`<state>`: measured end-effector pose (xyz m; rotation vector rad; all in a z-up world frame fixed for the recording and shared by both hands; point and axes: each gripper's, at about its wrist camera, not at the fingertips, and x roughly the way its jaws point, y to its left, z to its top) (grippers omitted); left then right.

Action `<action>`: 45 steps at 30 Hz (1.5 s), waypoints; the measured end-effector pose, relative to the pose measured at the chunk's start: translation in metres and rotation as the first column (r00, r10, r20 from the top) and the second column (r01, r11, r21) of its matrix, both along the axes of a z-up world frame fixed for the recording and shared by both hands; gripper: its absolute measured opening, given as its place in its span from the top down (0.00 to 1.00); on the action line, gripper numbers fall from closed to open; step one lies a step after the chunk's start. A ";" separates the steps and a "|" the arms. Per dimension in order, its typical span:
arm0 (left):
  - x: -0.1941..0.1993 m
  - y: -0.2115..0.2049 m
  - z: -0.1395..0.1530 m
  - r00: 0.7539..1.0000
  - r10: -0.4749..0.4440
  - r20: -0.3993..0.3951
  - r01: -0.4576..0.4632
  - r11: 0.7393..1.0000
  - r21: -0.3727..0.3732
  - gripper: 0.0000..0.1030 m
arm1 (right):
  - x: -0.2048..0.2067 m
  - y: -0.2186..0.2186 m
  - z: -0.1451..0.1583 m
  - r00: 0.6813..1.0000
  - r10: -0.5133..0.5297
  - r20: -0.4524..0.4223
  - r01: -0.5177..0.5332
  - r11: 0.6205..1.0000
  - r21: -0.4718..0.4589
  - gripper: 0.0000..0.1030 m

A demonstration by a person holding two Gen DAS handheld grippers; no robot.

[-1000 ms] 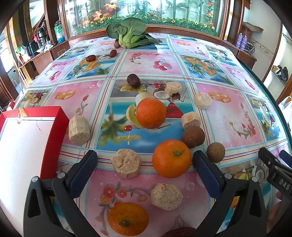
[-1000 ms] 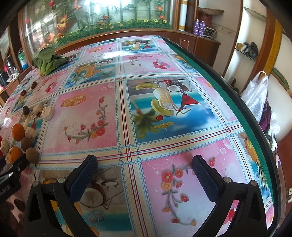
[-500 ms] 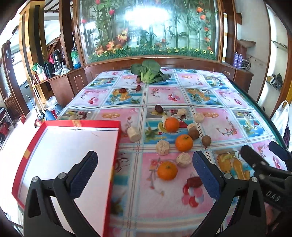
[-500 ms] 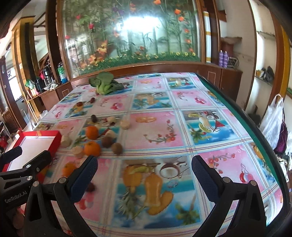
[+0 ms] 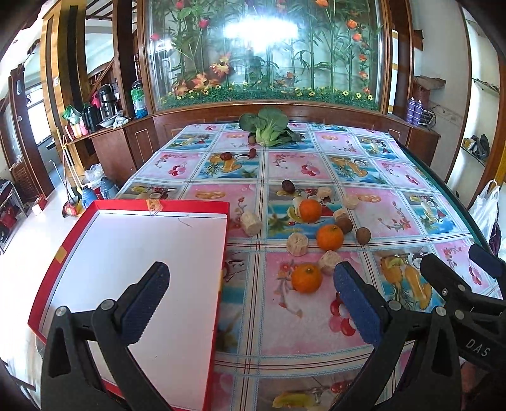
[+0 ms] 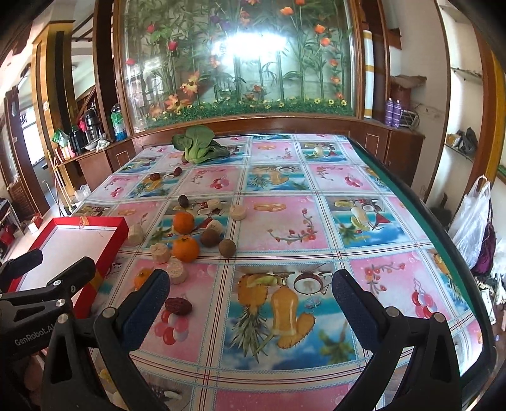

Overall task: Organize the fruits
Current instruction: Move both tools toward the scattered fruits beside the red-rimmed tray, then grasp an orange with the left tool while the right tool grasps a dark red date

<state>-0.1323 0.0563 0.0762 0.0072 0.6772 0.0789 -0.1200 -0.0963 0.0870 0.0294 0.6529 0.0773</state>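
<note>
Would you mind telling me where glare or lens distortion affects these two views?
Left wrist view: a blown-out white glare patch on the glass flower display panel; fisheye bends the red box with white lining and darkens the corners. Right wrist view: the same glare sits on the panel; the table's green edge curves strongly.

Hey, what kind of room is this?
Probably a home dining room: a large table under a fruit-print plastic tablecloth, a wood-framed glass flower display behind it, and flasks on the wooden sideboard.
</note>
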 end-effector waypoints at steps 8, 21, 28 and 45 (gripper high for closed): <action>-0.002 0.014 -0.003 1.000 0.003 -0.017 -0.003 1.000 -0.002 0.00 | -0.002 0.007 -0.005 1.000 0.026 -0.008 -0.026 0.999 -0.026 0.01; -0.016 0.045 -0.016 0.997 -0.063 -0.050 0.067 0.994 0.092 0.00 | 0.013 0.021 -0.033 0.974 0.187 -0.130 -0.185 0.982 0.029 0.02; -0.015 0.039 -0.017 0.993 -0.102 -0.056 0.107 0.990 0.093 0.00 | 0.010 0.039 -0.040 0.957 0.250 -0.150 -0.251 0.968 0.011 0.13; -0.003 0.020 -0.017 0.972 -0.218 -0.086 0.223 0.973 0.056 0.24 | 0.037 0.051 -0.061 0.921 0.284 -0.266 -0.272 0.959 0.083 0.72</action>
